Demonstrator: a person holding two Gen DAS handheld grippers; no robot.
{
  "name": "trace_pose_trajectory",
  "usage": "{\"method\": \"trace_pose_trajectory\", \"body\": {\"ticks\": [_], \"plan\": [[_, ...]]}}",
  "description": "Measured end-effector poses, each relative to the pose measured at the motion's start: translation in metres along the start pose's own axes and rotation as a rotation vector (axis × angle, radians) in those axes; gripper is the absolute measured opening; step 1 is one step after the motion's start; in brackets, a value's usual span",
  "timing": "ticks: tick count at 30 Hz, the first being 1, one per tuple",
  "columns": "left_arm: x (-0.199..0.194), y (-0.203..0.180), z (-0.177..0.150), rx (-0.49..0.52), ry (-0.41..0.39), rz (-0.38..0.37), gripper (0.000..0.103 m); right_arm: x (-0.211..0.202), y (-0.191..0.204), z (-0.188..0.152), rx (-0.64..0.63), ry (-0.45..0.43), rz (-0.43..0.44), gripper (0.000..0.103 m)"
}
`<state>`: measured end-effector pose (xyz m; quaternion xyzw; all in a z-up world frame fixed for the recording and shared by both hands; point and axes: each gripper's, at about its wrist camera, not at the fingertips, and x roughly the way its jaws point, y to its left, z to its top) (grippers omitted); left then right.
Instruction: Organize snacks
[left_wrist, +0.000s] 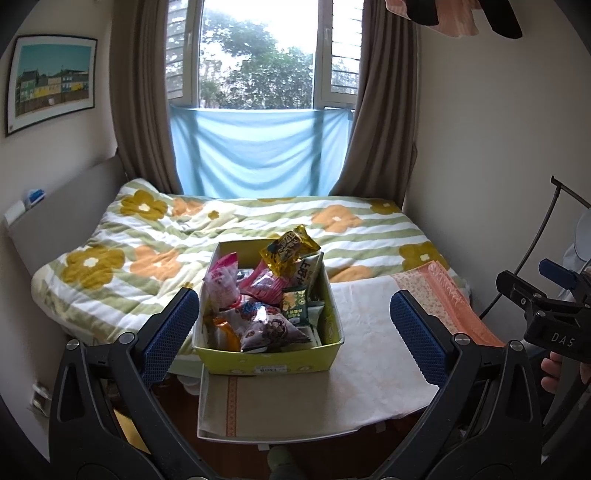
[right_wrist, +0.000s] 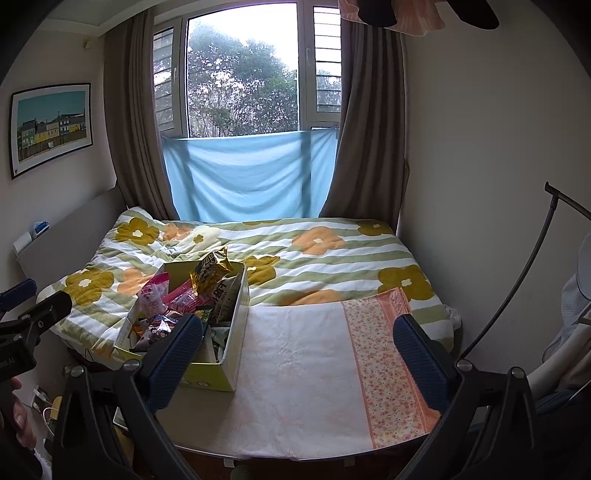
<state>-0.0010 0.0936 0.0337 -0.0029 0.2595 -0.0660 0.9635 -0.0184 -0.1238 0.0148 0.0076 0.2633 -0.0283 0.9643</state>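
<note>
A yellow-green cardboard box (left_wrist: 273, 360) full of snack packets stands on the cloth-covered table at the foot of the bed; it also shows in the right wrist view (right_wrist: 225, 373) at the left. A gold packet (left_wrist: 290, 249) sticks up at its far end, pink packets (left_wrist: 221, 280) lie at its left, and a green packet (left_wrist: 295, 304) sits in the middle. My left gripper (left_wrist: 293, 332) is open and empty, held back from the box, its blue pads either side of it. My right gripper (right_wrist: 297, 360) is open and empty above the bare cloth, right of the box.
The table carries a white cloth (right_wrist: 295, 369) with an orange floral band (right_wrist: 384, 362). Behind it lies a bed with a flowered quilt (right_wrist: 314, 254). Curtains and a window stand at the back. A black lamp arm (right_wrist: 517, 280) curves at the right wall.
</note>
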Motion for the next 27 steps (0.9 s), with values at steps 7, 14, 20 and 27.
{"method": "trace_pose_trajectory", "body": {"ticks": [7, 14, 20, 27], "plan": [[0.0049, 0.0015, 0.0003, -0.001, 0.012, 0.01, 0.103, 0.0016, 0.0001, -0.0005, 0.002, 0.002, 0.0, 0.103], [0.0041, 0.0021, -0.0005, 0.007, -0.017, 0.046, 0.103, -0.0019, 0.0064, -0.0017, 0.0, 0.0, 0.004, 0.103], [0.0031, 0.002, -0.0011, 0.011, -0.033, 0.054, 0.103, 0.0033, 0.0026, -0.0008, 0.004, 0.002, 0.001, 0.103], [0.0031, -0.0024, -0.0067, 0.022, -0.031, 0.048, 0.103, 0.0038, 0.0025, -0.0004, 0.004, 0.002, 0.001, 0.103]]}}
